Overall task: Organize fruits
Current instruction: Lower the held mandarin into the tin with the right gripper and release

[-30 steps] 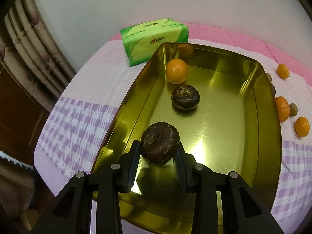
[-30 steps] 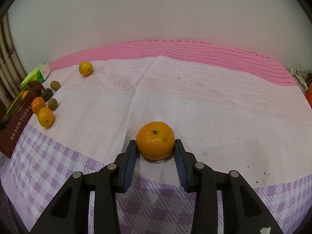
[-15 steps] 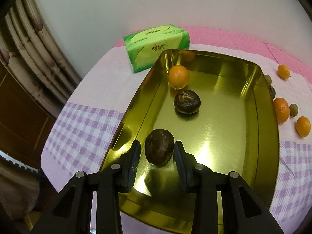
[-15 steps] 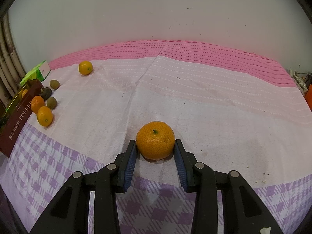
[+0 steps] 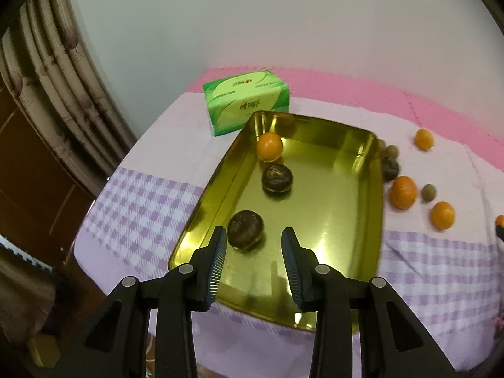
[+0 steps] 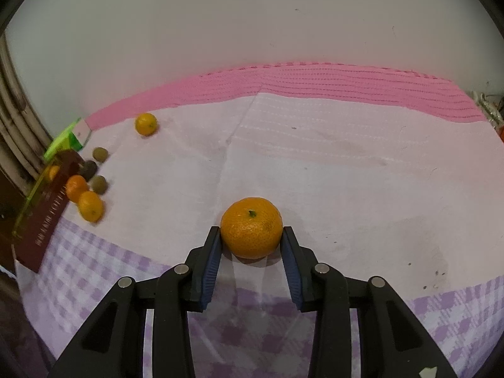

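Note:
My left gripper (image 5: 253,236) is open and empty, raised above the near end of the gold tray (image 5: 368,252). In the tray lie a dark brown fruit (image 5: 245,229) just beyond the left fingertip, a second dark fruit (image 5: 277,178) and a small orange (image 5: 269,146). My right gripper (image 6: 251,236) is shut on a large mandarin (image 6: 251,227), slightly above the cloth. The tray's dark red outer wall (image 6: 44,217) shows at the far left of the right wrist view.
A green tissue pack (image 5: 247,104) stands behind the tray. Right of the tray lie several oranges (image 5: 402,192) and small brownish fruits (image 5: 428,192) on the pink and purple checked cloth. A curtain (image 5: 47,94) hangs past the table's left edge.
My left gripper opened, let go of the dark fruit in the tray, and pulled back and up. My right gripper stayed shut on the mandarin and lifted slightly.

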